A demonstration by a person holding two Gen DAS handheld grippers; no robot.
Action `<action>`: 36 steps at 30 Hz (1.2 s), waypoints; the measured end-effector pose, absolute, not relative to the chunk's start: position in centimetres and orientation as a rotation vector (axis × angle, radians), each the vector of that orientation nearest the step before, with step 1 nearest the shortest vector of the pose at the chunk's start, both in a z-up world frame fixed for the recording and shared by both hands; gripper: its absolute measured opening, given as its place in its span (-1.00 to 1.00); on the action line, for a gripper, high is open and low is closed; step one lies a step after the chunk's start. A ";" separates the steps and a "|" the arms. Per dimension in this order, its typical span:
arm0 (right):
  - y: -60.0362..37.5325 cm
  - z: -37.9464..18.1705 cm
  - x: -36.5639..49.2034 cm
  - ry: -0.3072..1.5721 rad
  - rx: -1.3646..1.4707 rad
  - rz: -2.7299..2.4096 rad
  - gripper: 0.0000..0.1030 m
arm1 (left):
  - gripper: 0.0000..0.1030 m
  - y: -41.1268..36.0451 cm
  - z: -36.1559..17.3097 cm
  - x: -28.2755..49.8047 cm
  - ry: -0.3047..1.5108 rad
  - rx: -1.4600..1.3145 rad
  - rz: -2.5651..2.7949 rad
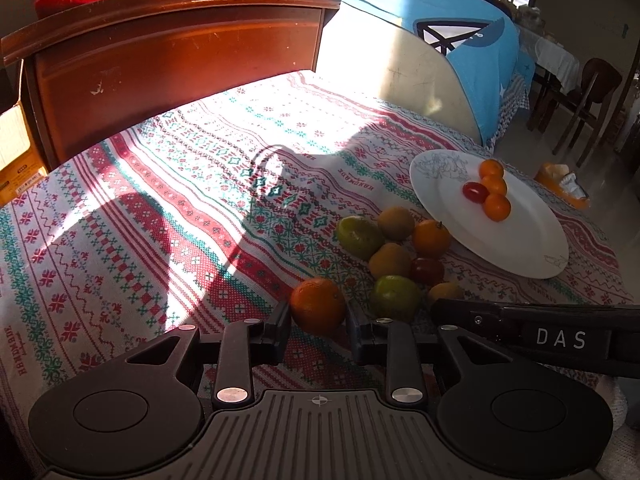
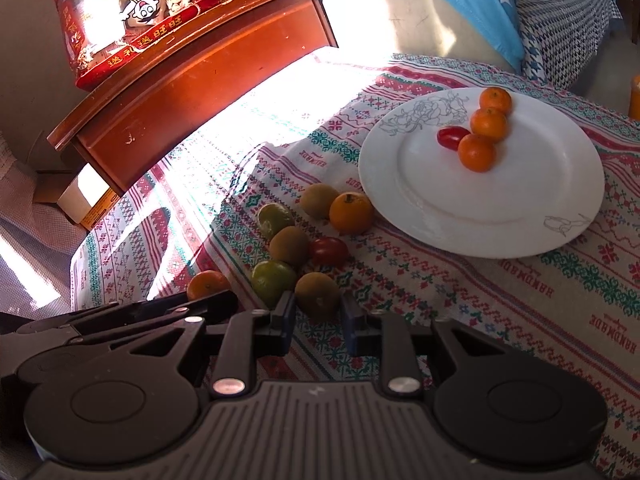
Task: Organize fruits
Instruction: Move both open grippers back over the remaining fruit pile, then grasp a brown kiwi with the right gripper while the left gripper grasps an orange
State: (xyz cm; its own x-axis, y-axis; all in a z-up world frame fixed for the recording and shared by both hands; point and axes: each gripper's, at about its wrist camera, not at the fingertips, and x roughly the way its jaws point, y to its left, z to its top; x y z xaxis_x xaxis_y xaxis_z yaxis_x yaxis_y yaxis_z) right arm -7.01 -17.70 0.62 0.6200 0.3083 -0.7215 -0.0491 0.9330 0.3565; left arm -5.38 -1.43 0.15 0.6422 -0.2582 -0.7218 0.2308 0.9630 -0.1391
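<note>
A: Orange against black: the left gripper [image 1: 318, 322] is clenched on an orange mandarin [image 1: 318, 310], its two pads pressing the fruit from either side, just above the patterned tablecloth [image 1: 160, 208].

B: And the other one?

A: The right gripper [image 2: 318, 320] has its fingers closed on a brown kiwi [image 2: 318, 294], at the near end of the loose fruit pile. Seen from the left wrist, the right gripper comes in from the right edge, close beside the left one.

B: What else is in the pile?

A: Two green citrus fruits [image 2: 274, 282], two more brown kiwis [image 2: 289, 245], a red tomato [image 2: 329, 251] and an orange with a stem [image 2: 351, 213] that lies just beside the rim of the white plate [image 2: 500, 216]. They lie bunched together on the cloth, left of the plate.

B: Is the plate in use?

A: Yes. Three small oranges [image 2: 489, 124] sit in a row on its far side, touching one another, with a red cherry tomato [image 2: 452, 137] against their left.

B: Beyond the table?

A: A dark wooden cabinet [image 1: 172, 52] stands at the far left with a red gift box [image 2: 132, 16] on top, and a blue cloth [image 1: 460, 28] drapes over furniture at the far right.
</note>
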 end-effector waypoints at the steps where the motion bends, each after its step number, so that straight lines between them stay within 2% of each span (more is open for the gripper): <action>1: -17.7 0.8 -7.1 0.877 0.312 0.210 -0.53 | -0.48 -1.5 0.2 -5.5 0.829 -0.034 -0.279; 10: -18.1 2.2 -7.8 0.839 0.273 0.210 -0.53 | -0.48 -1.6 0.7 -6.3 0.835 -0.056 -0.277; 22: -21.9 7.1 -7.1 0.745 0.285 0.205 -0.52 | -0.48 -2.7 4.0 -6.0 0.785 -0.053 -0.292; 30: -26.5 8.6 -6.3 0.724 0.279 0.149 -0.52 | -0.48 -6.2 6.6 -4.5 0.755 -0.064 -0.350; 36: -30.7 8.0 -4.8 0.748 0.395 0.070 -0.52 | -0.48 -9.1 7.1 -3.7 0.766 -0.058 -0.391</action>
